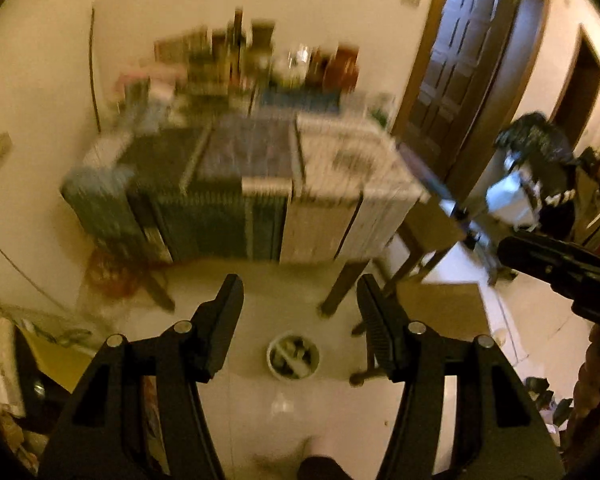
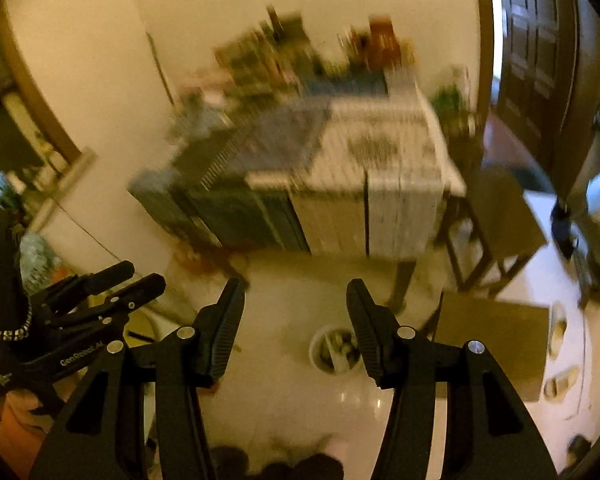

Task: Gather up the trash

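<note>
A small white round bin [image 1: 293,356] with bits of trash inside stands on the pale floor, far below both grippers. My left gripper [image 1: 299,284] is open with nothing between its black fingers, and the bin shows through the gap. My right gripper [image 2: 295,286] is also open and holds nothing. In the right wrist view the bin [image 2: 334,350] sits partly behind the right finger. Each gripper shows in the other's view: the right gripper [image 1: 560,268] at the right edge, the left gripper [image 2: 120,280] at the lower left.
A cloth-covered table [image 1: 260,184] crowded with blurred items stands against the wall. Beside it are a wooden stool [image 1: 428,224], flat cardboard [image 1: 440,312] on the floor, a dark door [image 1: 460,60] and a black bag [image 1: 536,140]. Clutter lines the left edge.
</note>
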`<state>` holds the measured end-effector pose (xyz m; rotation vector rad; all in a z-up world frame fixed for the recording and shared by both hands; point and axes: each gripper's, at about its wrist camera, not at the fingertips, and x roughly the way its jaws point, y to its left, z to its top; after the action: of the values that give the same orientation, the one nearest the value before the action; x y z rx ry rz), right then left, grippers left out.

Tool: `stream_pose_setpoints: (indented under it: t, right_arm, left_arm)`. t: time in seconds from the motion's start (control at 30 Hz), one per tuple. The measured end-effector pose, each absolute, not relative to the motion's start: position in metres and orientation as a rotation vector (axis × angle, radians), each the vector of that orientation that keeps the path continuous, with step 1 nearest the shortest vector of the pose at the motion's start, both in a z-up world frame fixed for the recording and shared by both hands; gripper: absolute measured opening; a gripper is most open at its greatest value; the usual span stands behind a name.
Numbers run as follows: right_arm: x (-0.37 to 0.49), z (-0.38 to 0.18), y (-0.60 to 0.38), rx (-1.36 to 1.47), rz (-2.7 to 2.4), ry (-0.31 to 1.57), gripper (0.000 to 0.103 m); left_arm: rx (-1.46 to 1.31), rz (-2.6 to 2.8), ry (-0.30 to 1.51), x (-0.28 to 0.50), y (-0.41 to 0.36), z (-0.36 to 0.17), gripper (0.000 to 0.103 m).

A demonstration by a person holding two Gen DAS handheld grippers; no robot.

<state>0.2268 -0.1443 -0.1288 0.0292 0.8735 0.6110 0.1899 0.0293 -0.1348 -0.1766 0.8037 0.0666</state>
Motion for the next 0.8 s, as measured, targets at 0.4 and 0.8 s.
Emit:
stream_pose_setpoints:
  t: [0.4,0.8]
  right_arm:
    - [0.072,-0.016,-0.154,0.009,0.573,0.496,0.067]
    - [0.011,-0.009,-0.152,-0.001,0.509,0.445,0.098]
  left_arm:
    - [-0.146,0.018,0.477,0.011,0.03,-0.001,0.073]
    - [-0.076,0.023,0.402,-0.07,0.016,0.015,0.094]
